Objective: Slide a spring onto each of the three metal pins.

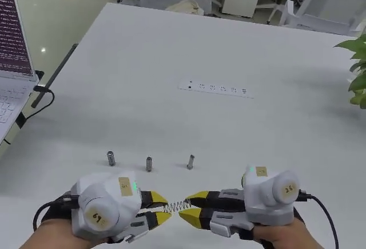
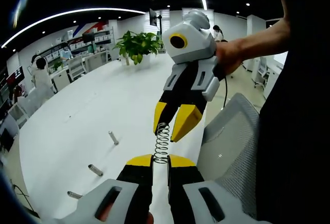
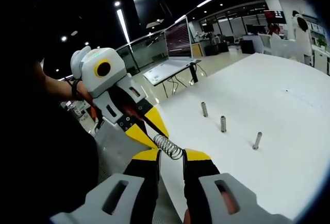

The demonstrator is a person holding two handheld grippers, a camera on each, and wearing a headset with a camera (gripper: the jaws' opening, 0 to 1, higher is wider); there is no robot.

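1. Stickers, yellow with dark digits, sit on both white-bodied, yellow-tipped grippers; the one on the right gripper point(image 1: 193, 206) looks like "26", while the one on the left gripper point(image 1: 159, 207) is unclear.
2. Lines of text on the open silver laptop point(image 1: 12, 43) at 10 o'clock are too small to read.
3. The small steel coil spring point(image 1: 178, 205) hangs level between the grippers at 6 o'clock. The left gripper is clenched on one end. The right gripper's jaws bracket the other end, but I cannot tell whether they pinch it.
4. Beyond them at 12 o'clock on the white desk point(image 1: 171, 48), the 9 o'clock pin point(image 1: 111, 158) and the middle pin point(image 1: 149, 163) look ribbed, and the 3 o'clock pin point(image 1: 191, 161) looks smooth.
5. A white power strip point(image 1: 216, 89) lies farther off at 12 o'clock, and a green leafy plant point(image 1: 357, 68) stands at 2 o'clock.
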